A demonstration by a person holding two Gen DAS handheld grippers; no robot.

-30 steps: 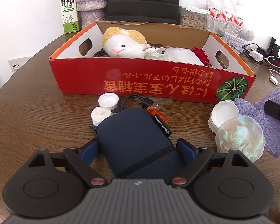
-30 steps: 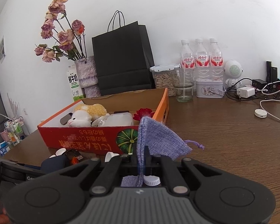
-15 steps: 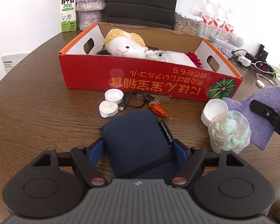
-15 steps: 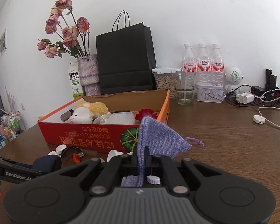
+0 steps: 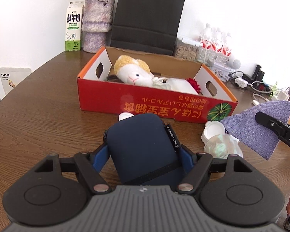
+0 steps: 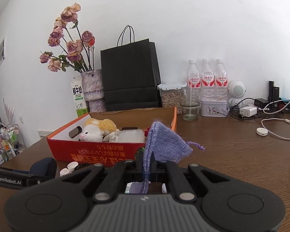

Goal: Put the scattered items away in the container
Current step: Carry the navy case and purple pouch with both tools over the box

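My left gripper [image 5: 144, 154] is shut on a navy blue pouch [image 5: 143, 145] and holds it above the table, in front of the red cardboard box [image 5: 156, 106]. The box holds a plush sheep [image 5: 133, 72], a white container and a red flower. My right gripper [image 6: 147, 162] is shut on a purple knitted drawstring bag [image 6: 164, 145], held up to the right of the box [image 6: 98, 152]; the bag also shows in the left wrist view [image 5: 259, 127]. White caps [image 5: 214, 130] and an iridescent lid [image 5: 222, 147] lie on the table by the box.
Behind the box stand a black paper bag [image 5: 147, 17], a vase of dried roses [image 6: 90, 89], a milk carton [image 5: 73, 32], water bottles [image 6: 206, 77], a glass [image 6: 190, 106] and a tin [image 6: 213, 107]. Chargers and cables [image 6: 270, 114] lie at the right.
Both grippers have risen with their loads. The navy pouch has lifted off the table and now hides the cable and most caps. The purple bag is held higher, nearer the box.
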